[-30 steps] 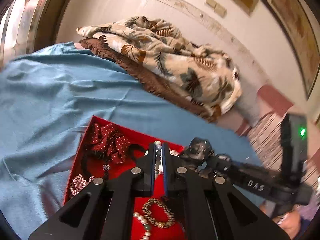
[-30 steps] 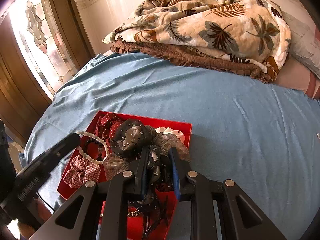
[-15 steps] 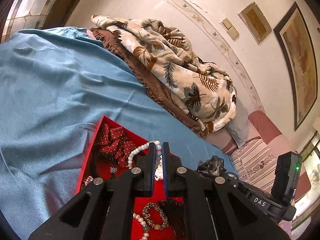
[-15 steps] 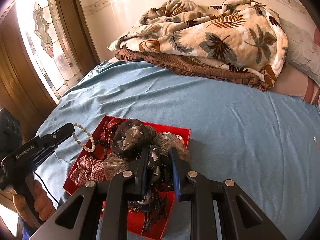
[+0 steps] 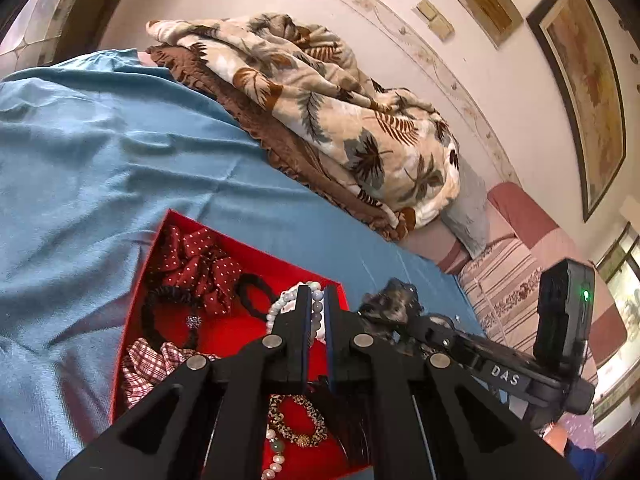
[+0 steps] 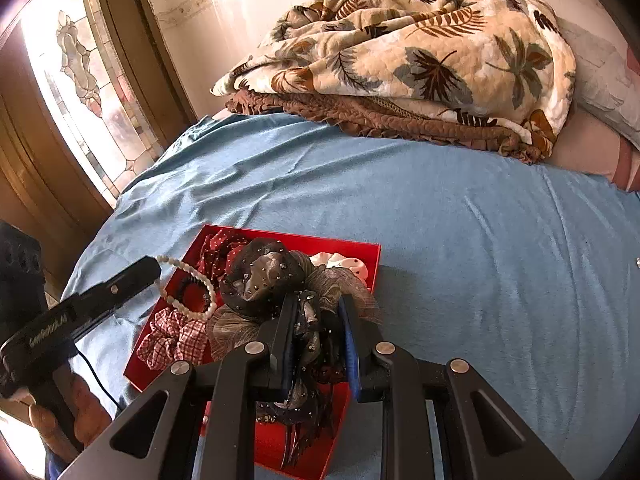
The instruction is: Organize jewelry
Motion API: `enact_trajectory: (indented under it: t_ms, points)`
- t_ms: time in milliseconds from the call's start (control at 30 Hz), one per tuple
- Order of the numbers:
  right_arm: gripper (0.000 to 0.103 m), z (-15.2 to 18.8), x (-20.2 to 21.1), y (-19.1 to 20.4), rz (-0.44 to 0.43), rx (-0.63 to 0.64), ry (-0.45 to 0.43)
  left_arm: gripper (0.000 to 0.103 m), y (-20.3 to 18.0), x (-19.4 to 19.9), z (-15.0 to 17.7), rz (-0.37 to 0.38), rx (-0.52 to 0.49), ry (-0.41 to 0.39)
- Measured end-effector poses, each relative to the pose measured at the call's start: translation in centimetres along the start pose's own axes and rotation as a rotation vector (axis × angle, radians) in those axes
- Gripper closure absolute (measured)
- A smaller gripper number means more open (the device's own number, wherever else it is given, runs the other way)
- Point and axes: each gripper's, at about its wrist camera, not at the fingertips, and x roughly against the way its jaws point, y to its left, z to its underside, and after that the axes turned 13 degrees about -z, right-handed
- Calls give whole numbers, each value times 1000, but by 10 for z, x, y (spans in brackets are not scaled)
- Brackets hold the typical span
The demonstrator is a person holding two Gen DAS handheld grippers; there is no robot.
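The left hand-held gripper (image 5: 316, 312) is clamped on a white bead bracelet (image 6: 188, 288), which hangs from its tips over the left part of the red tray (image 6: 340, 245). The right hand-held gripper (image 6: 318, 330) is closed on a dark studded mesh hair bow (image 6: 268, 276), held above the tray's middle. The tray rests on the blue bedsheet (image 6: 460, 240), holding a red polka-dot scrunchie (image 5: 196, 264), a checked scrunchie (image 5: 152, 364) and a leopard-print bracelet (image 5: 298, 424).

My bed's blue sheet (image 6: 440, 208) carries a leaf-print quilt (image 6: 420, 60) at its far edge; stained-glass window (image 6: 80, 80) glows beside it.
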Motion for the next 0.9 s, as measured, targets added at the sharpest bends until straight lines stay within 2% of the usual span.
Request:
enact_trajectory:
  t_ms: [133,200,367,500,900]
  points:
    - [81,-6,-9,0,2,-3,13,97,-5,-5,3,-18,-20,13]
    - [81,-9,-15,1,8,7,20,97,-10,-8,4,-52,-47,12]
    - [81,-14,-30,0,14,10,45,98,-26,-14,10,-200,-152,-13]
    - [81,-17,-40,-1,16,10,68,97,-30,-22,12,-288,-192,-8]
    - [81,-19,-65,15,0,48,125,97,-23,-27,10,-342,-186,23]
